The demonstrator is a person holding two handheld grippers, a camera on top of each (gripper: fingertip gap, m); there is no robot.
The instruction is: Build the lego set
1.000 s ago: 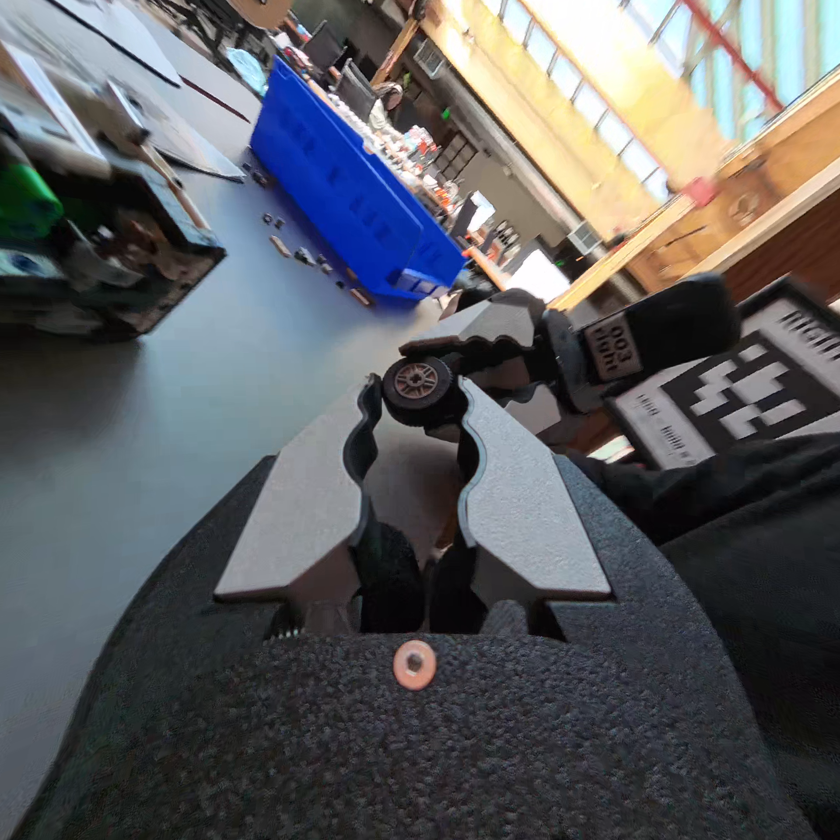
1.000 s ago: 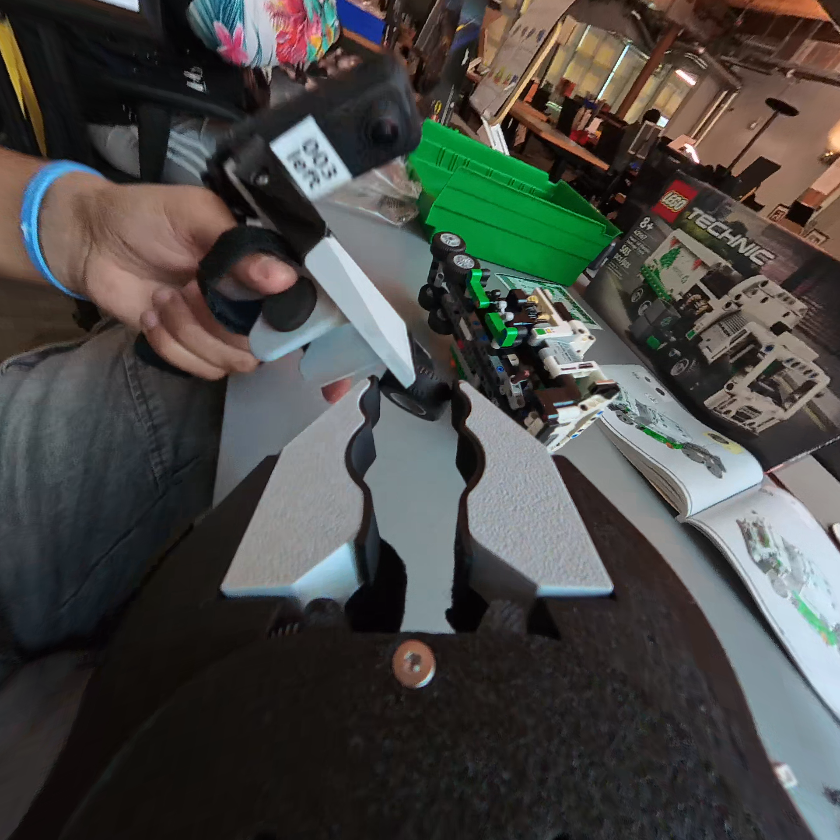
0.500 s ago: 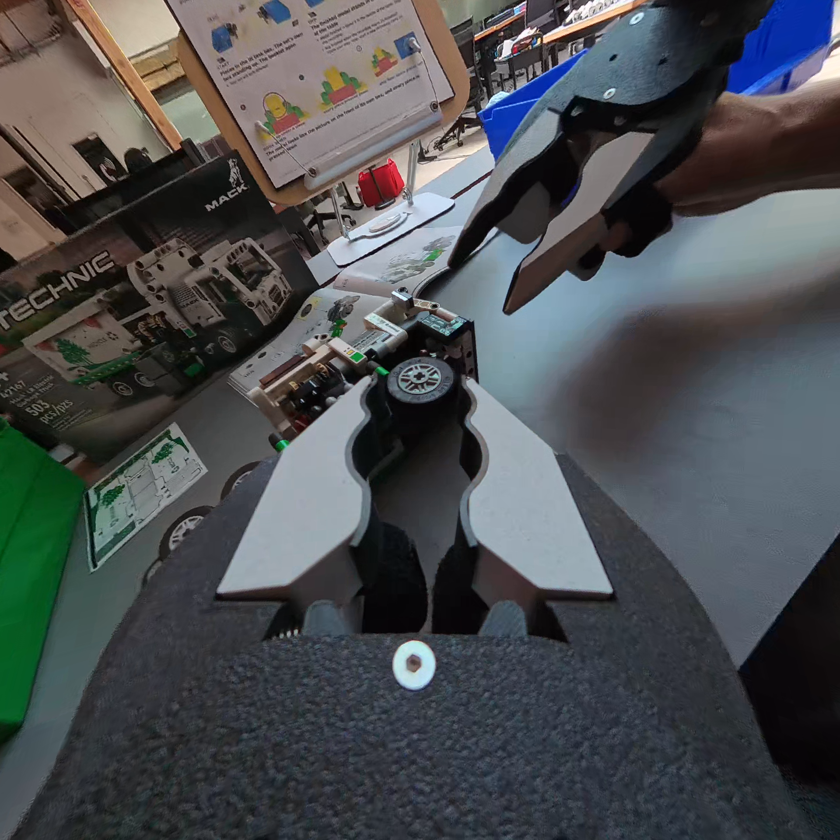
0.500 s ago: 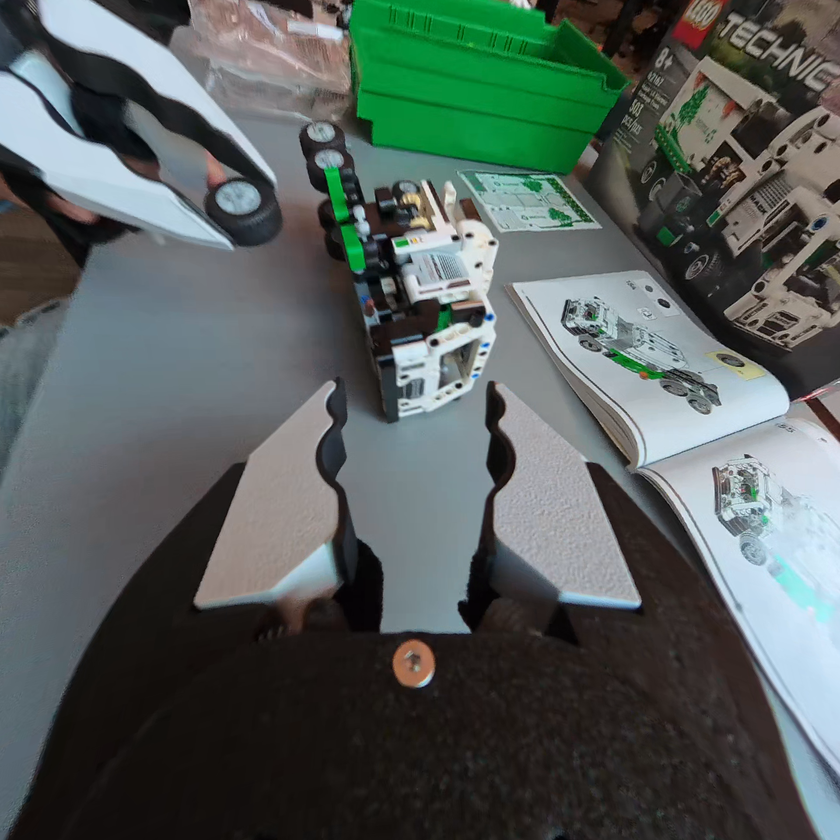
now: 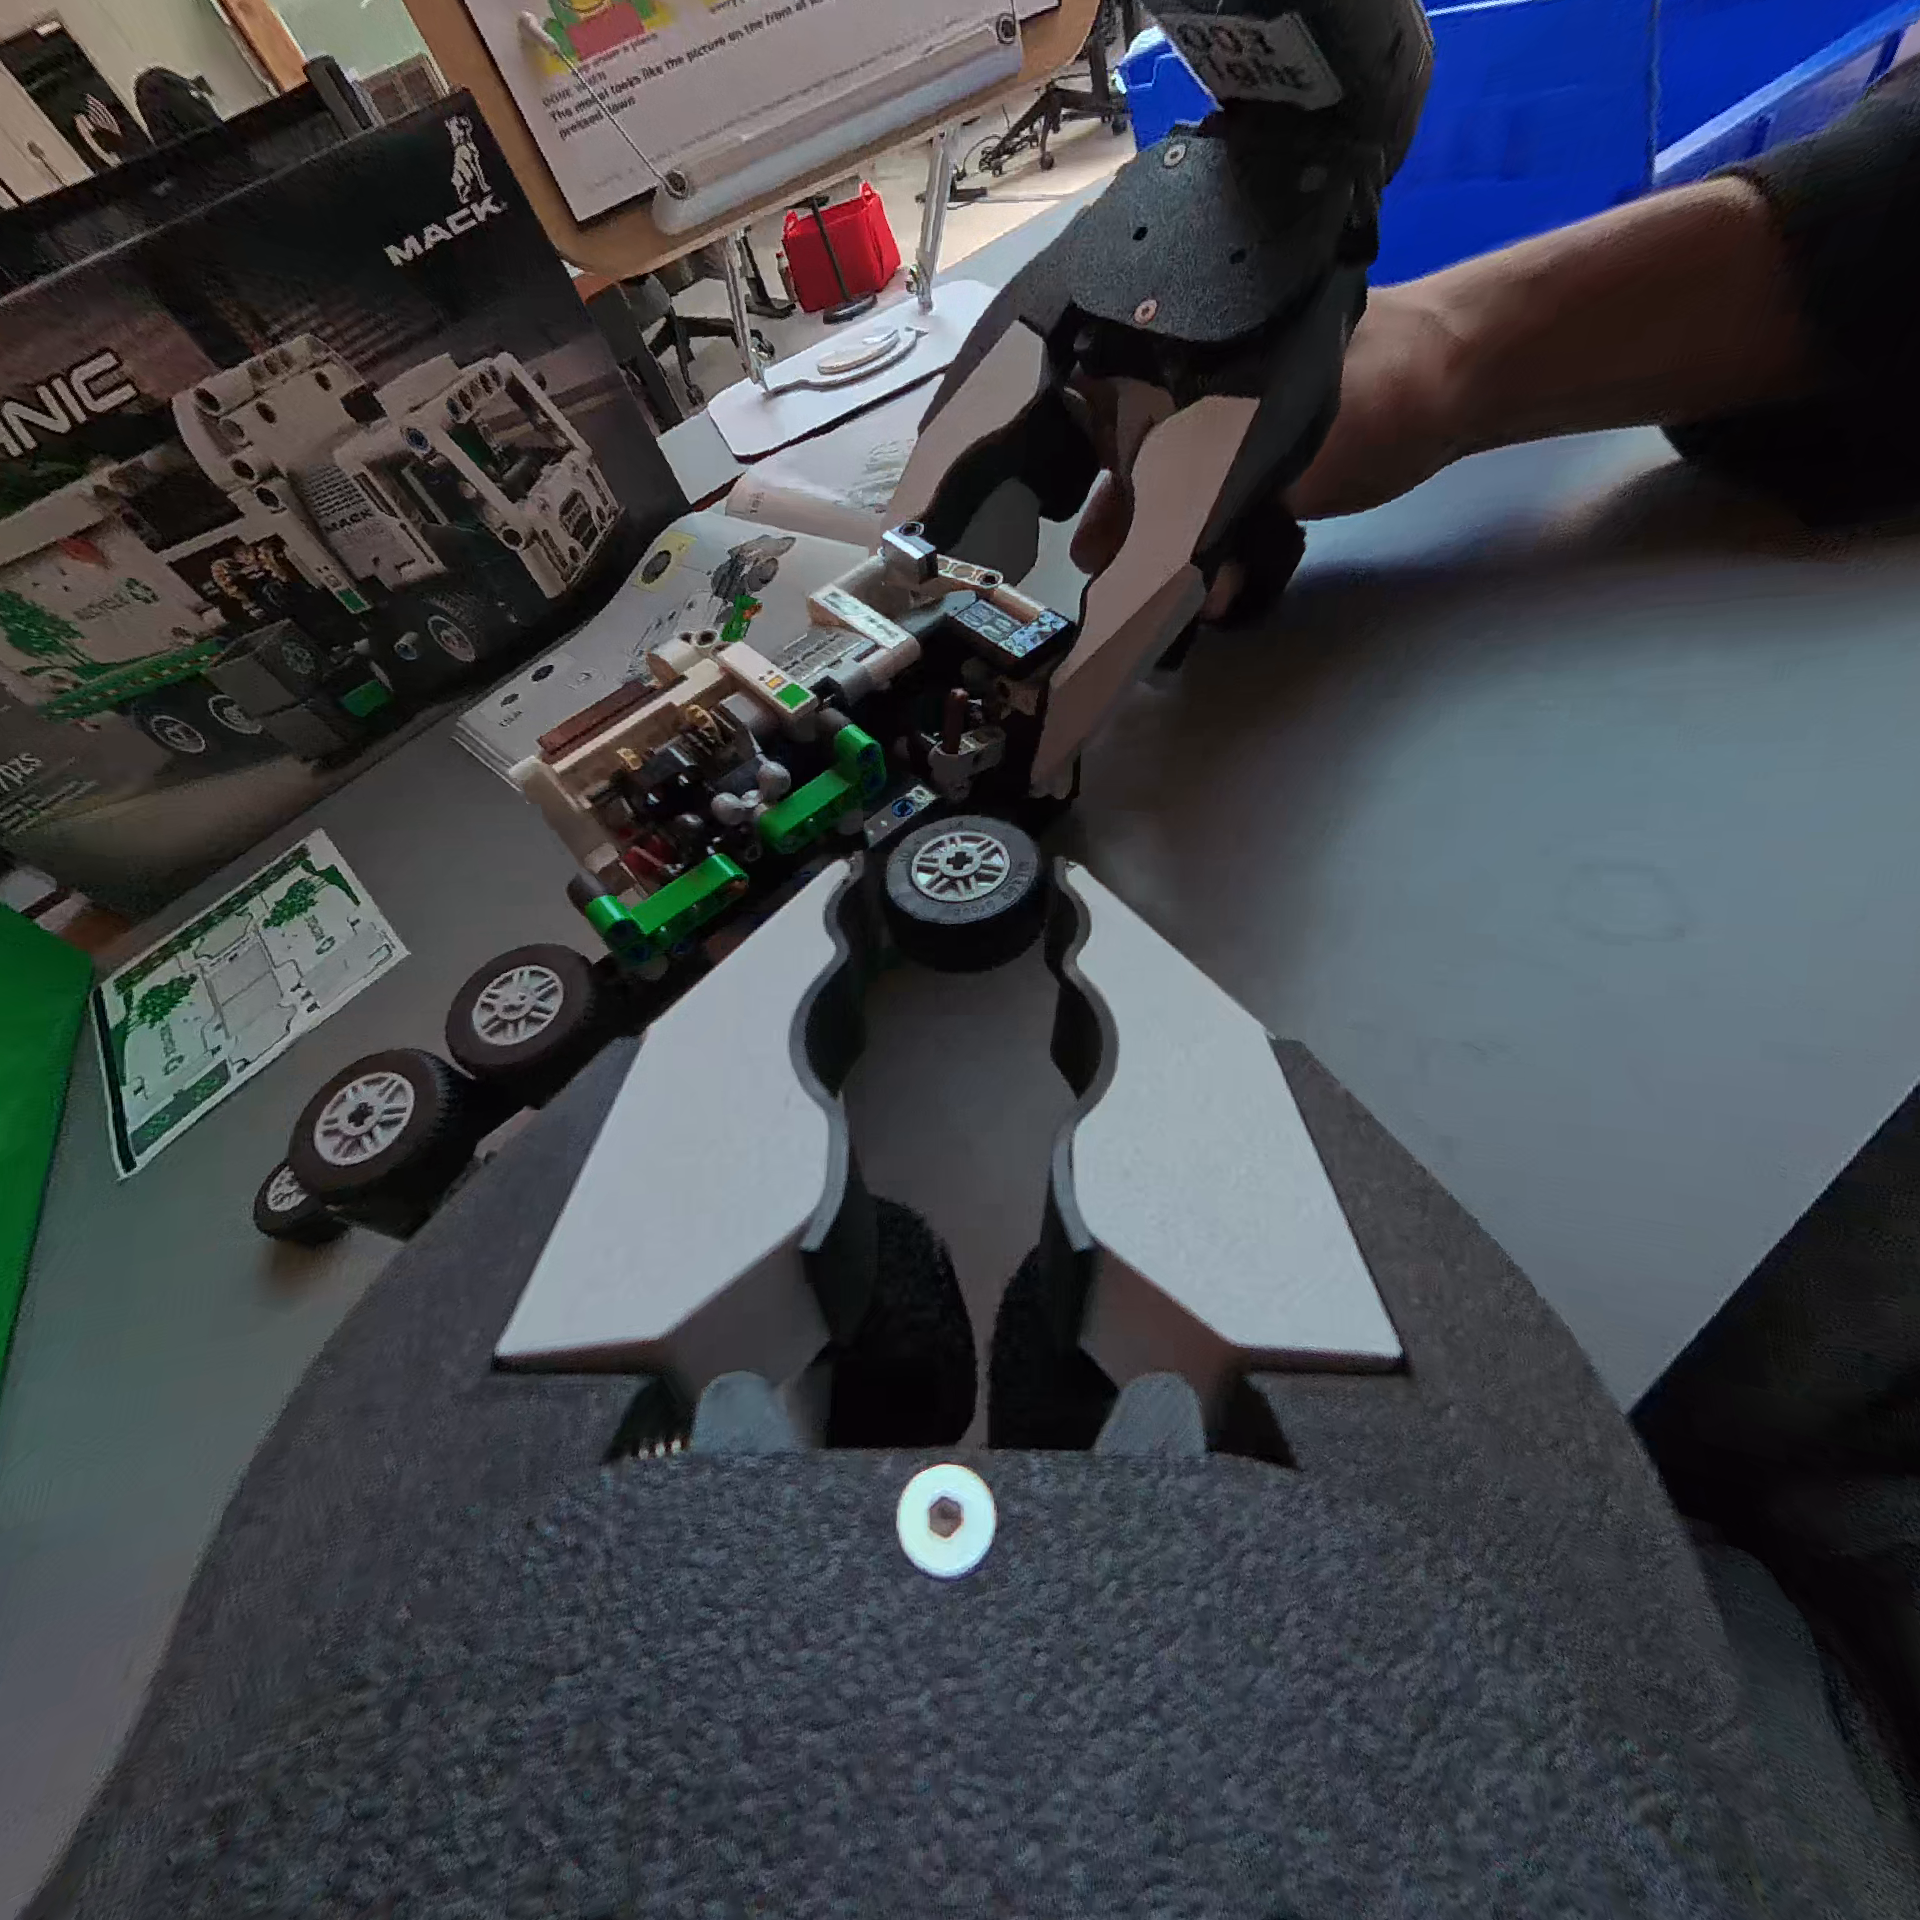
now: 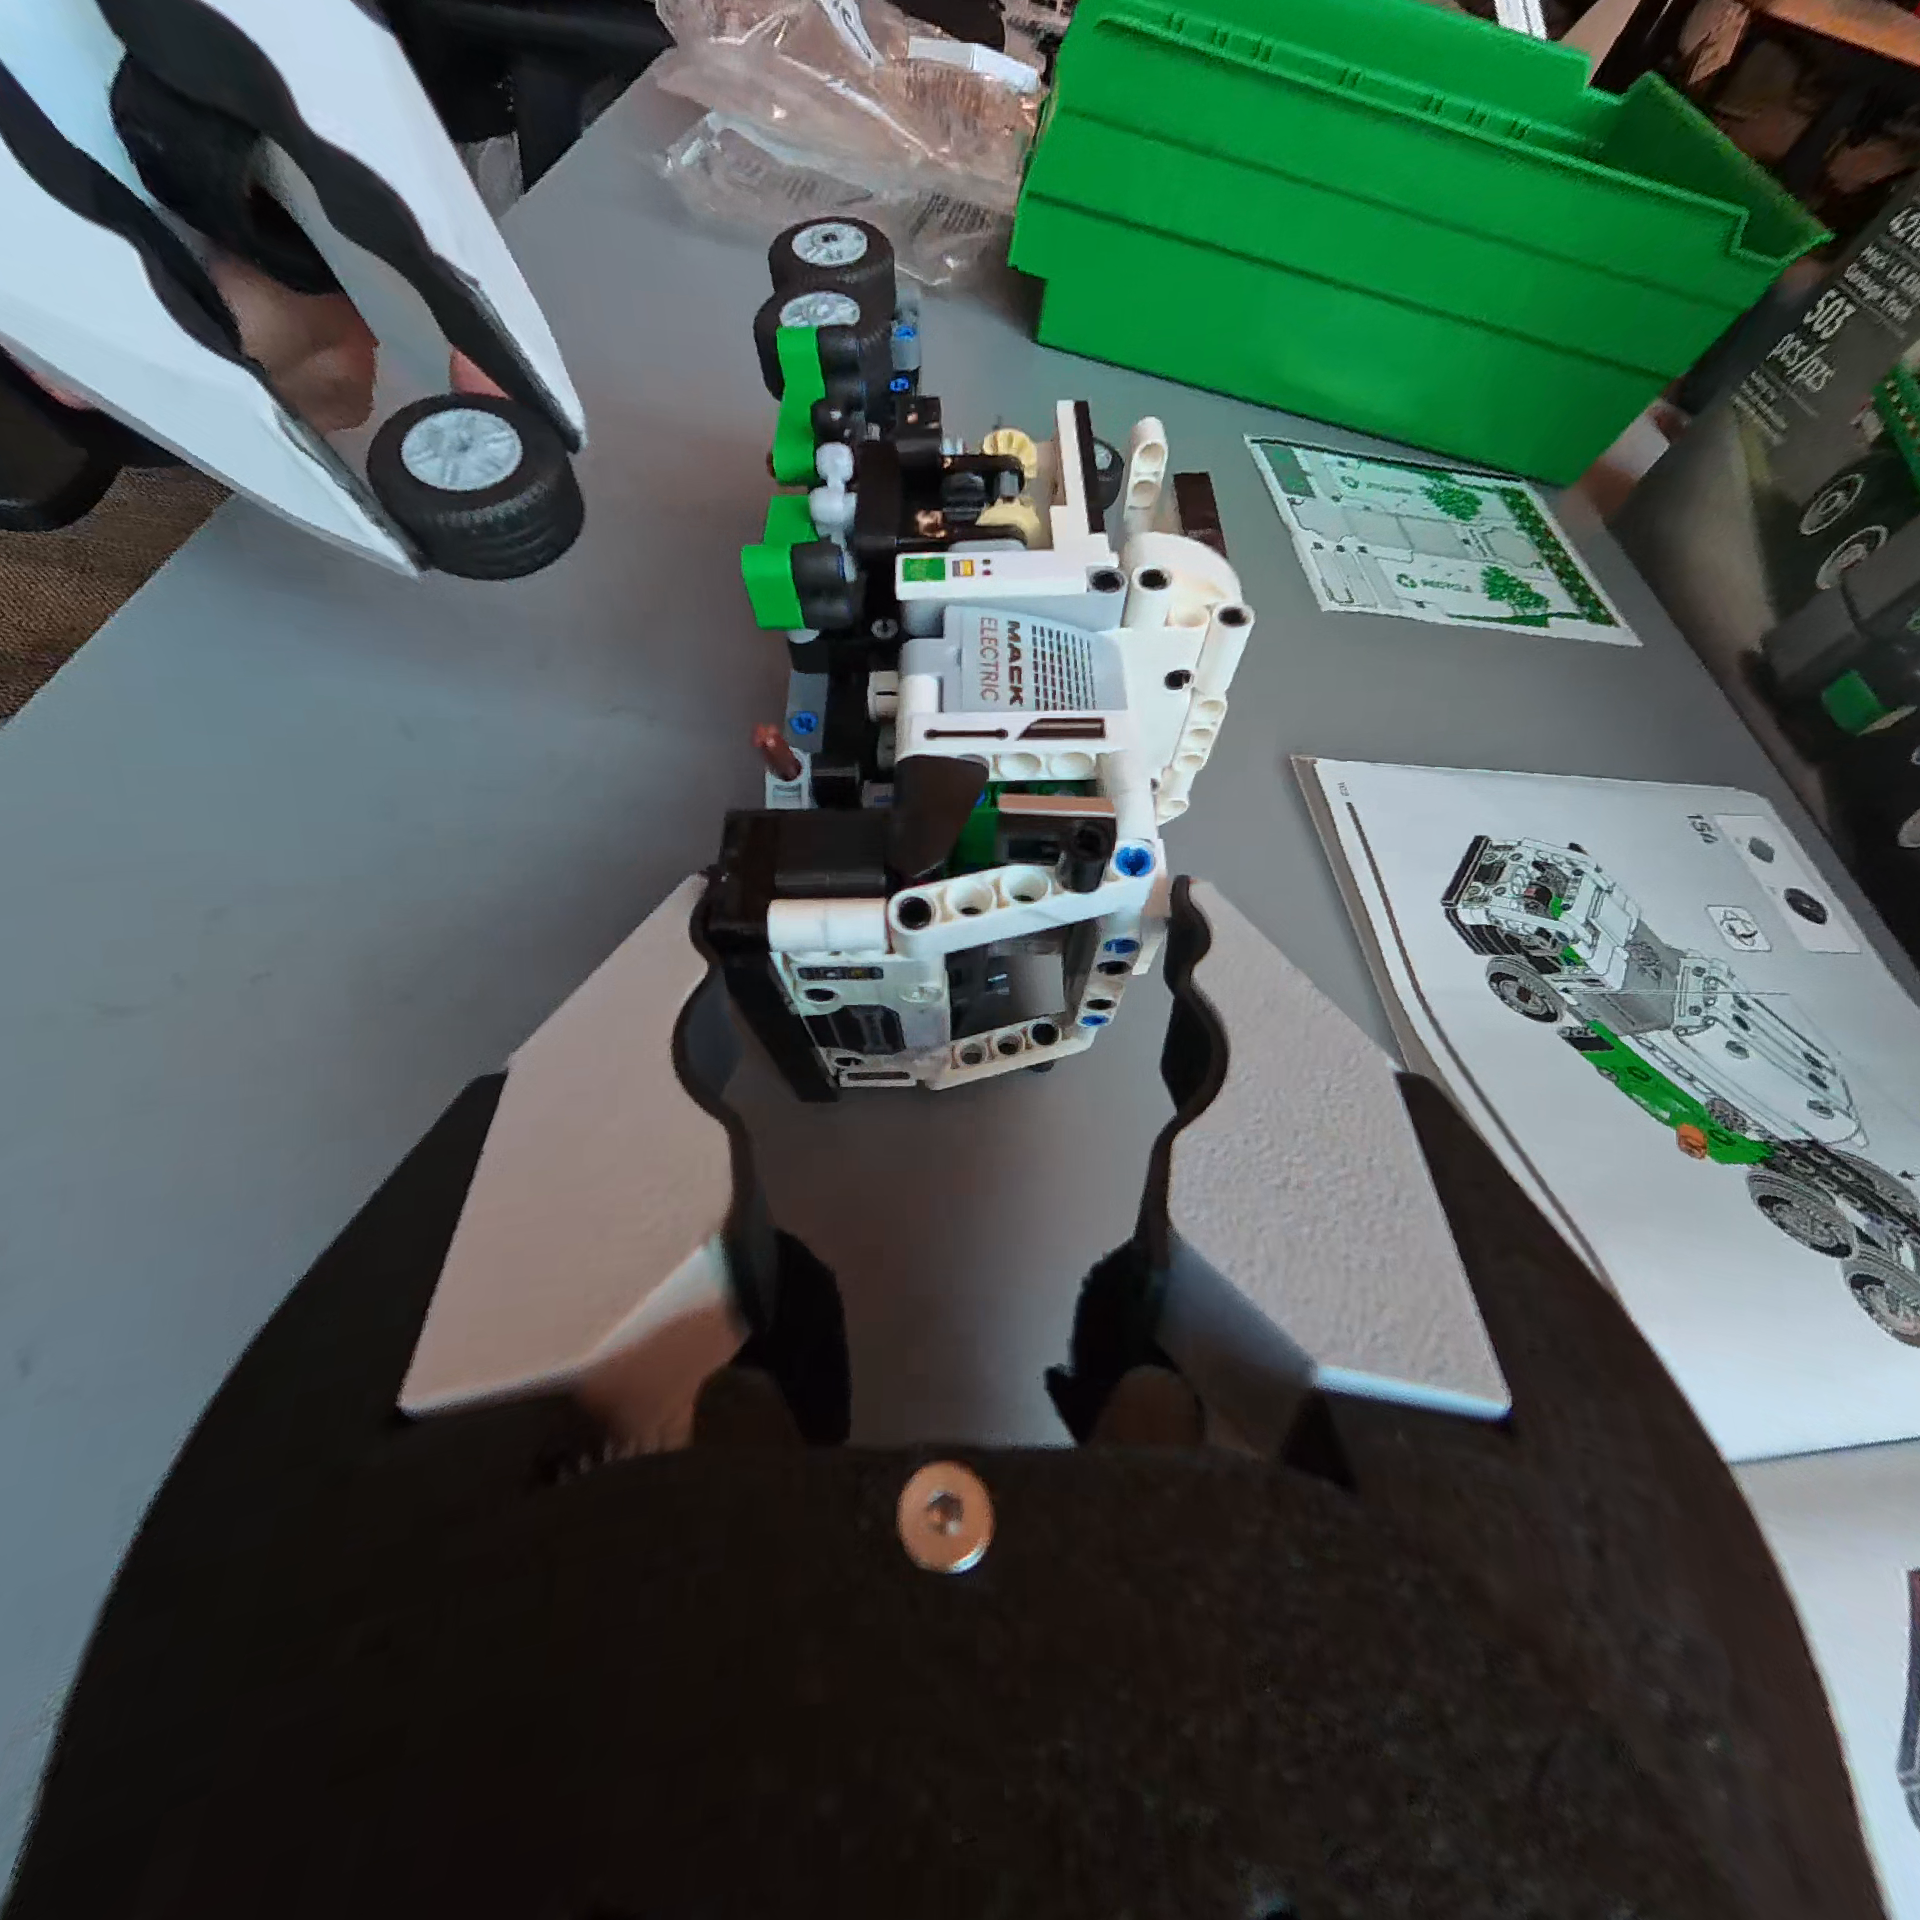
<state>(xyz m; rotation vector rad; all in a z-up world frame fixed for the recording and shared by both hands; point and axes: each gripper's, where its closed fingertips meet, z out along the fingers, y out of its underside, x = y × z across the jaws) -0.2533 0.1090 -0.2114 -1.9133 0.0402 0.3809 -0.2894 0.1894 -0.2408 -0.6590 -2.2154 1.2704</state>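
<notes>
Two grippers, one job: pinches a small wheel point(image 5: 964, 888) tight in the left gripper point(image 5: 951, 906), just beside the lego truck point(image 6: 987, 727) on the table point(image 5: 1455, 831). Spreads the right gripper point(image 6: 940, 904) wide around the truck's front end. Might miss the pin and drop the wheel, or push the loose truck away.

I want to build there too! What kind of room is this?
Probably a big shared workshop or lab, not a home. Behind the grey table stand a blue parts bin, an instruction board on a stand and office chairs. A green bin sits by the lego truck.
</notes>
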